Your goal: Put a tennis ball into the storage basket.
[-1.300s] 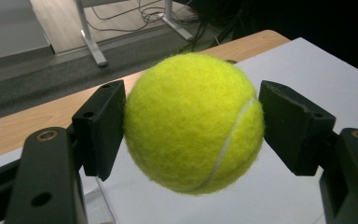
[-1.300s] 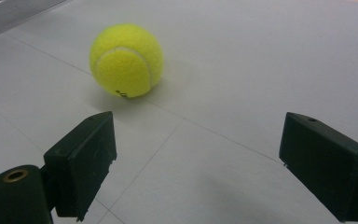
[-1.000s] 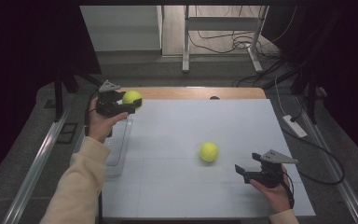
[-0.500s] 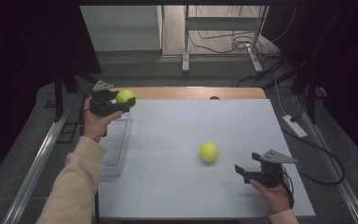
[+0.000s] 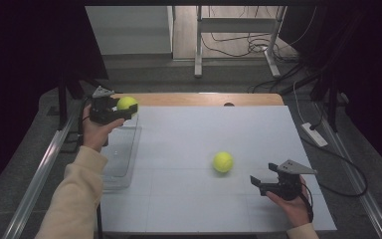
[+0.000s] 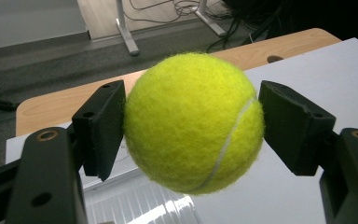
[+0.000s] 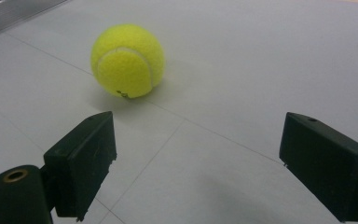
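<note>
Place: you're working in a lab-style recording bay | Evidence: dark curtains [image 5: 35, 59] are hanging around a white-topped table [image 5: 204, 134] | cables [image 5: 238, 45] are trailing over the bare floor by metal stand legs [image 5: 198, 50] | a power strip [image 5: 314, 134] is lying beside it

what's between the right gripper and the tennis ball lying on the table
Nothing: in the right gripper view, bare white table separates the open right gripper from the tennis ball. The high view shows the same gap.
</note>
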The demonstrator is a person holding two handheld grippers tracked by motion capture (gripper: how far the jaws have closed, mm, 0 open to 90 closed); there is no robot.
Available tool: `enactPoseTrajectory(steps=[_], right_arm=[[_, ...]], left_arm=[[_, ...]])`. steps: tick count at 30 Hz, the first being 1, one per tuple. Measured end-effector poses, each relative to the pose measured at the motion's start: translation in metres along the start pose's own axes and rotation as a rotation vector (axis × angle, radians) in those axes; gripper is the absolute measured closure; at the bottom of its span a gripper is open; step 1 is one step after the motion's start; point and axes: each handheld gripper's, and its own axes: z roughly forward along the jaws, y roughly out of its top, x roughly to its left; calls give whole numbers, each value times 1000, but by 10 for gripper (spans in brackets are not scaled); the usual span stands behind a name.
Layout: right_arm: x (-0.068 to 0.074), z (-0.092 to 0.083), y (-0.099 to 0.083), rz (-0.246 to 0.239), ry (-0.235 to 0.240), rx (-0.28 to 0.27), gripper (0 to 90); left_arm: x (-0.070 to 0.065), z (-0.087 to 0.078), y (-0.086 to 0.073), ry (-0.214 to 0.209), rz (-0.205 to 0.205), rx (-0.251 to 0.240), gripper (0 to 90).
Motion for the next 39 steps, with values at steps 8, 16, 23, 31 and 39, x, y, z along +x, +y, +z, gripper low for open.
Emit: enactPoseTrajectory(steps=[8, 16, 23, 31, 39], right_arm=[[0, 1, 0, 2, 3, -1, 111], [0, 1, -1, 4, 2, 1, 111], [0, 1, 0, 4, 2, 0, 111], [-1, 0, -1, 5, 1, 0, 111], [-1, 0, -1, 7, 1, -1, 111]], left_arm=[[8, -3, -2, 26, -14, -2, 273], [22, -4, -6, 65, -41, 2, 273], [28, -7, -8, 95, -63, -4, 273], [36, -8, -10, 119, -77, 0, 273], [43, -10, -16, 138, -82, 15, 273]])
